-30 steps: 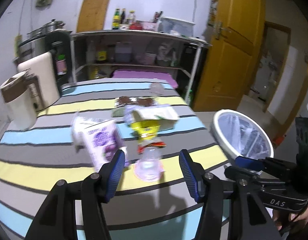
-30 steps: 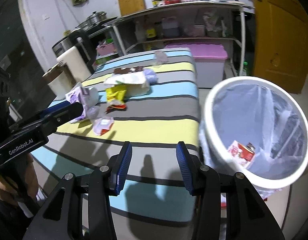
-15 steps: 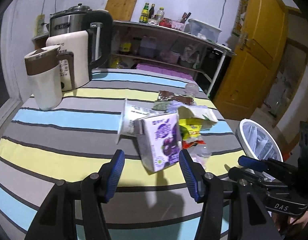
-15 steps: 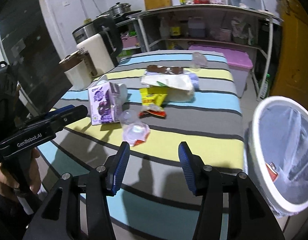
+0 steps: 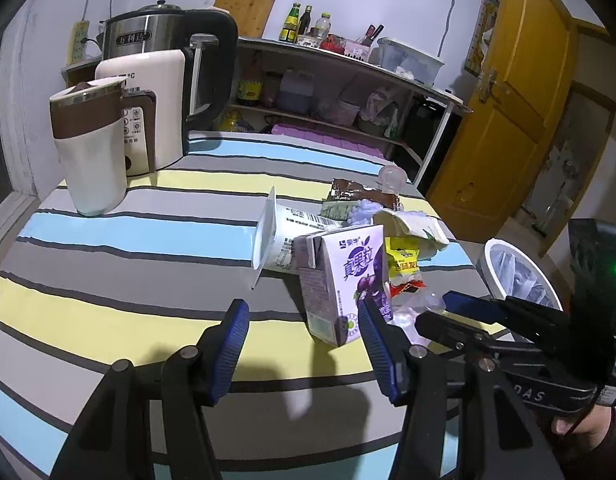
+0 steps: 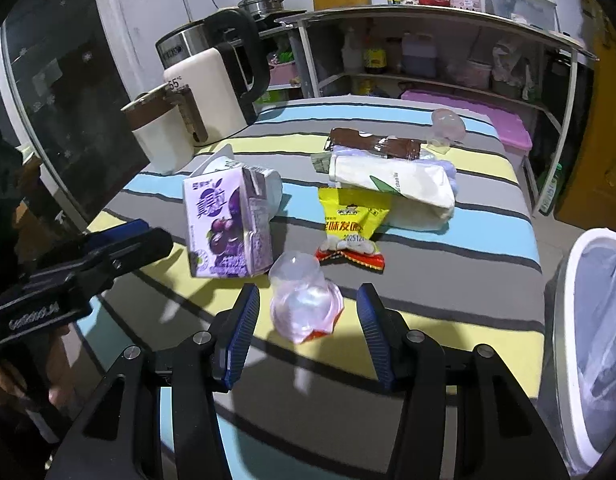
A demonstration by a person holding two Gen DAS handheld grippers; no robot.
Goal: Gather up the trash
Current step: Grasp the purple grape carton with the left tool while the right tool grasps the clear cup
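You are working over a table covered in a striped cloth [image 5: 120, 256] of blue, grey and yellow bands, and the purple juice carton [image 5: 348, 284] standing near its front edge serves as your landmark. Your left gripper [image 5: 304, 344] hangs just in front of that carton with its blue pads spread and nothing between them, the carton rising behind the gap toward the right pad. Your right gripper [image 6: 308, 330] is released too; its jaws have just been opening, and a clear plastic cup [image 6: 304, 300] lies on its side on the cloth beyond the gap between the pads, neither pad pressing it. Directly behind the carton a white tub [image 5: 284, 240] lies tipped over, and to the carton's right sit a yellow snack packet [image 6: 350, 220] and a cream paper bag [image 6: 396, 188], with a brown wrapper [image 6: 372, 144] farther back. Far to the carton's left stand a cream mug with a brown band [image 5: 88, 148] and an electric kettle [image 5: 160, 92]. Off the table's right edge, well right of the carton, is a white-rimmed bin [image 6: 588, 344] lined with a clear bag. Behind it all run metal shelves [image 6: 428, 40] crowded with bottles and tubs, and a yellow door [image 5: 508, 100].
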